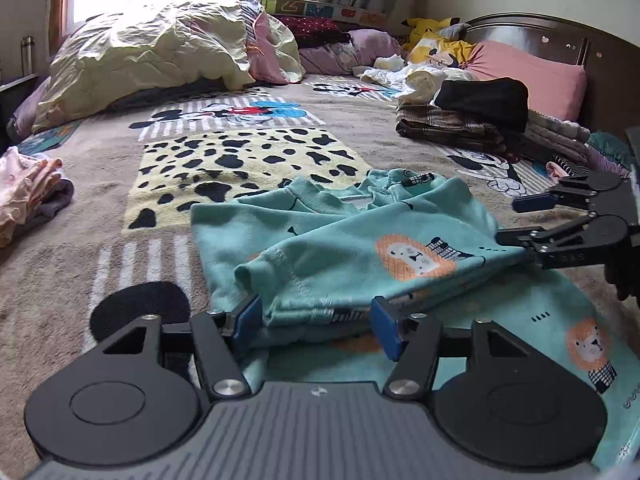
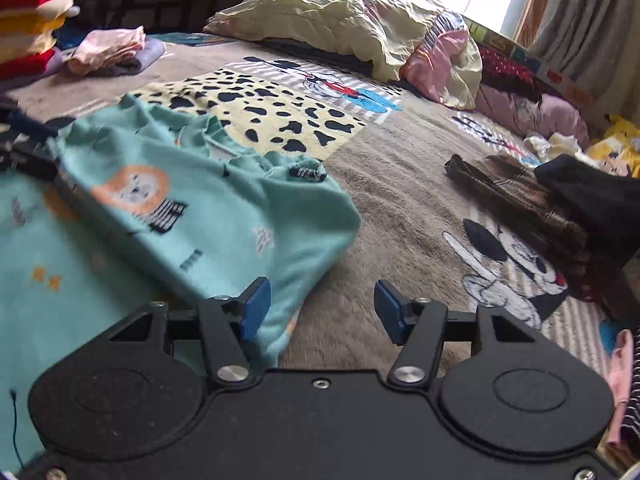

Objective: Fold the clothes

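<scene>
The teal lion-print top [image 1: 360,248] lies half-folded at lower centre of the bed [image 1: 100,184]. Both the left tool [image 1: 316,320] and right tool [image 2: 320,308] stand spread apart, gripping nothing. The raised sleeve fold could flop back, being unpinned.

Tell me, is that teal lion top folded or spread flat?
Partly folded: the teal lion top has one side doubled over itself, lying rumpled.

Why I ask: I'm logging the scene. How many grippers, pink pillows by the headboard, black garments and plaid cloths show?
Grippers: 2, left gripper, right gripper
Pink pillow: 1
Black garment: 1
Plaid cloth: 1
Total: 5
</scene>
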The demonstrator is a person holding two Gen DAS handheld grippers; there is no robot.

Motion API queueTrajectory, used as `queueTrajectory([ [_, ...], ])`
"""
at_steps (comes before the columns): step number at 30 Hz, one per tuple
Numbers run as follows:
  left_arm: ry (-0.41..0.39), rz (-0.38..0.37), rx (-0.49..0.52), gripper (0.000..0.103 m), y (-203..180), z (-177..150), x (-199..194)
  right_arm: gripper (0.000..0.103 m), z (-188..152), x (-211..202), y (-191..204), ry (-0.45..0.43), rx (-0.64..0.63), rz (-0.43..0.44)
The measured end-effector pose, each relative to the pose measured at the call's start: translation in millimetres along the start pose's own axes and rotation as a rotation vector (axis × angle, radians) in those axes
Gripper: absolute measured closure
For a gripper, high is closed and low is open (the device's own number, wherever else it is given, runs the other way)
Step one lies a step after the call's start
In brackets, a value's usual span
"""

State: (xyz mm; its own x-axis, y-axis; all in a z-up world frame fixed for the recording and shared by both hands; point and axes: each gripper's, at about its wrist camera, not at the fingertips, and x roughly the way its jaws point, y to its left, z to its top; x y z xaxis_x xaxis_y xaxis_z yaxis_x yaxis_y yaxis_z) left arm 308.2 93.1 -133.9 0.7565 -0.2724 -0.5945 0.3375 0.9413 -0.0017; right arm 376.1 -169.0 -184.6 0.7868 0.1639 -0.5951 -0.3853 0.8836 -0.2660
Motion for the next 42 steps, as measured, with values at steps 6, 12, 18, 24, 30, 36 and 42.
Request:
queueTrajectory([
  [6, -0.013, 0.04, -0.12, 0.042, 2, -20, -46, 0.045, -31, -59, 16, 0.044, -0.175, -0.033],
  [12, -0.085, 0.087, 0.063, 0.042, -21, -46, -109, 0.046, -51, -145, 34, -0.076, -0.186, -0.001],
  [18, -0.077, 0.107, 0.325, 0.042, -59, -79, -149, 0.045, -90, -196, 84, -0.143, -0.437, 0.053],
  [24, -0.068, 0.126, 0.586, 0.042, -96, -113, -188, 0.054, -125, -188, 120, -0.087, -0.681, 0.029],
  [30, -0.005, 0.268, 0.981, 0.047, -123, -170, -163, 0.056, -134, -171, 135, -0.074, -0.772, -0.027],
  [36, -0.013, 0.358, 1.076, 0.049, -118, -180, -140, 0.058, -132, -174, 154, -0.078, -0.818, -0.061],
  [42, -0.04, 0.407, 1.089, 0.05, -109, -174, -127, 0.06, -130, -155, 159, -0.127, -0.837, -0.12],
])
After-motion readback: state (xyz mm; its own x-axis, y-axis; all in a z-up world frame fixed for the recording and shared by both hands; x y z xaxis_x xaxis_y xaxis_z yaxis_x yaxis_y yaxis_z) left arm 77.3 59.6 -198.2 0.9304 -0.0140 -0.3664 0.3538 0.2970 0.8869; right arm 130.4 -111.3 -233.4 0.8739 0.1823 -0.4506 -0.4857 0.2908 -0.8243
